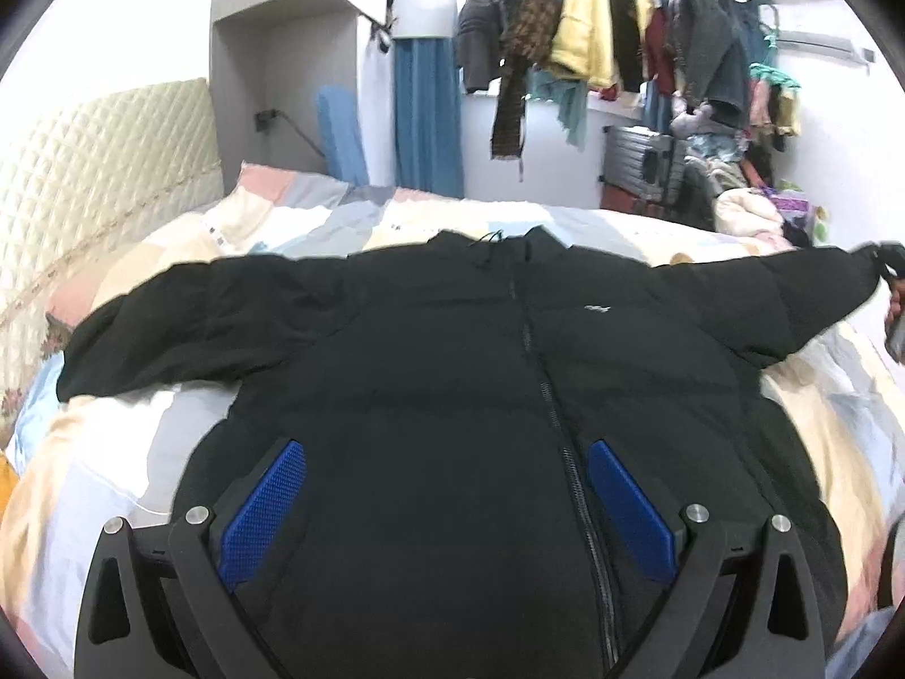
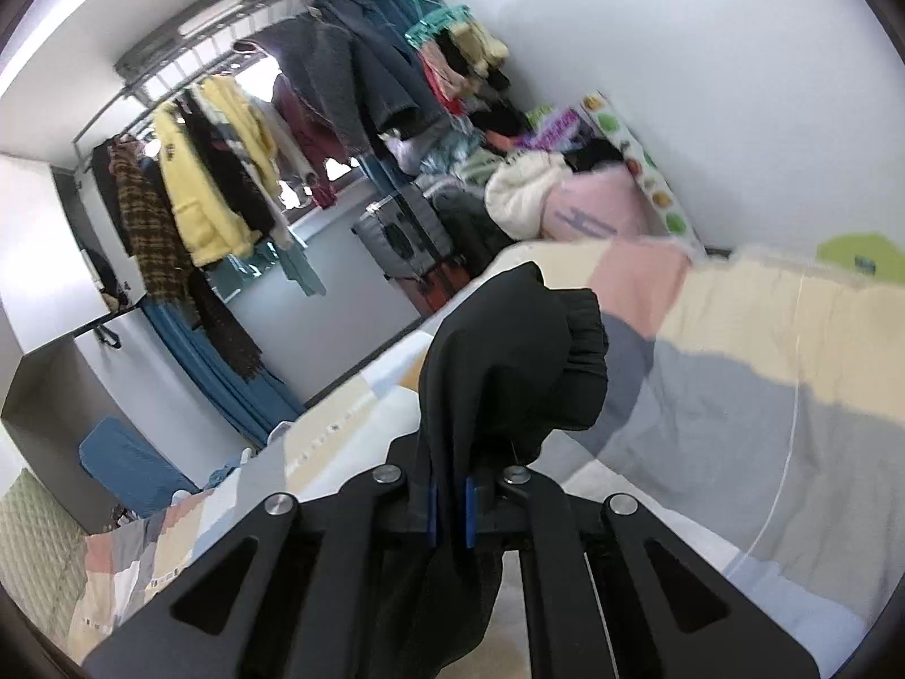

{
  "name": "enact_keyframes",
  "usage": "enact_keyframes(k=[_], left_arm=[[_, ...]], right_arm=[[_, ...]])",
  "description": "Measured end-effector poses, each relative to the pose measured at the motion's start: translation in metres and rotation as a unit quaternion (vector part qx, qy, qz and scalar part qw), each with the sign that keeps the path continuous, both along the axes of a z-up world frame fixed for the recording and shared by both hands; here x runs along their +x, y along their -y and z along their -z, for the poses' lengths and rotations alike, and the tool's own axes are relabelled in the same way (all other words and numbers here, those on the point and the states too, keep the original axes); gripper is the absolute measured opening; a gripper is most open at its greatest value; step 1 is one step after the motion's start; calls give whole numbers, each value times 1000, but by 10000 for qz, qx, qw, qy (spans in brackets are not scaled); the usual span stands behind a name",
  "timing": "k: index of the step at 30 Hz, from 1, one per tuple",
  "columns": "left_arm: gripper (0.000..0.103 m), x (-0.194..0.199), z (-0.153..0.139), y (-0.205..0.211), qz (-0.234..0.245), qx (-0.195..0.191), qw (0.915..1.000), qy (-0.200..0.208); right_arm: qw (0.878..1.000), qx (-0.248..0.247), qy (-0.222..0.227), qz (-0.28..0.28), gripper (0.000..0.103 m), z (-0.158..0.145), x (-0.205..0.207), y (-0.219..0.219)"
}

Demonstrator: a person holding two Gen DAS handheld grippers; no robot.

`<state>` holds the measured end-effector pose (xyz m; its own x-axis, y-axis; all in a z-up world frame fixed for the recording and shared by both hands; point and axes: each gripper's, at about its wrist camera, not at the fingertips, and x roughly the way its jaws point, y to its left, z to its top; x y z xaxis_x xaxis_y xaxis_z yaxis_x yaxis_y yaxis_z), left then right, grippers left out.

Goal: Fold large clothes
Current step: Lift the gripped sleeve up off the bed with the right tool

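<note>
A black puffer jacket lies front-up on the bed, zipper closed, both sleeves spread sideways. My left gripper is open, its blue pads wide apart just above the jacket's lower front. My right gripper is shut on the cuff of the jacket's sleeve and holds it up off the bed. In the left wrist view the right gripper shows at the far right edge, at the end of the stretched sleeve.
The bed has a pastel patchwork quilt and a padded cream headboard. A rail of hanging clothes and a grey suitcase stand behind it. Piled clothes lie against the white wall.
</note>
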<state>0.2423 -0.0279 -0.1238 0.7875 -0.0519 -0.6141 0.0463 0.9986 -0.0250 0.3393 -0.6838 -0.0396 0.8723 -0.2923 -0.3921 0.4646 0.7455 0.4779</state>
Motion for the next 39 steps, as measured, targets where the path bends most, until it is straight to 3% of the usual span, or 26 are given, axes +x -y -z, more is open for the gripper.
enact_keyframes(k=[7, 16, 20, 25, 31, 39], left_arm=[[102, -23, -29, -26, 72, -521, 9981, 318], [102, -31, -27, -56, -20, -281, 9982, 532], [102, -30, -19, -62, 54, -199, 9982, 557], [102, -37, -24, -82, 17, -510, 9964, 673], [102, -38, -26, -110, -185, -828, 9937, 736], [102, -32, -21, -132, -324, -1005, 9917, 729]], right_arm=[[9979, -638, 78, -88, 7, -68, -6, -65], [9887, -1427, 368, -269, 7, -152, 1, -167], [9816, -1792, 628, -209, 7, -175, 0, -224], [9803, -1760, 792, -428, 8, -183, 11, -291], [9774, -1625, 933, -974, 8, -172, 30, -380], [9447, -2397, 737, -2111, 8, -130, 51, -516]])
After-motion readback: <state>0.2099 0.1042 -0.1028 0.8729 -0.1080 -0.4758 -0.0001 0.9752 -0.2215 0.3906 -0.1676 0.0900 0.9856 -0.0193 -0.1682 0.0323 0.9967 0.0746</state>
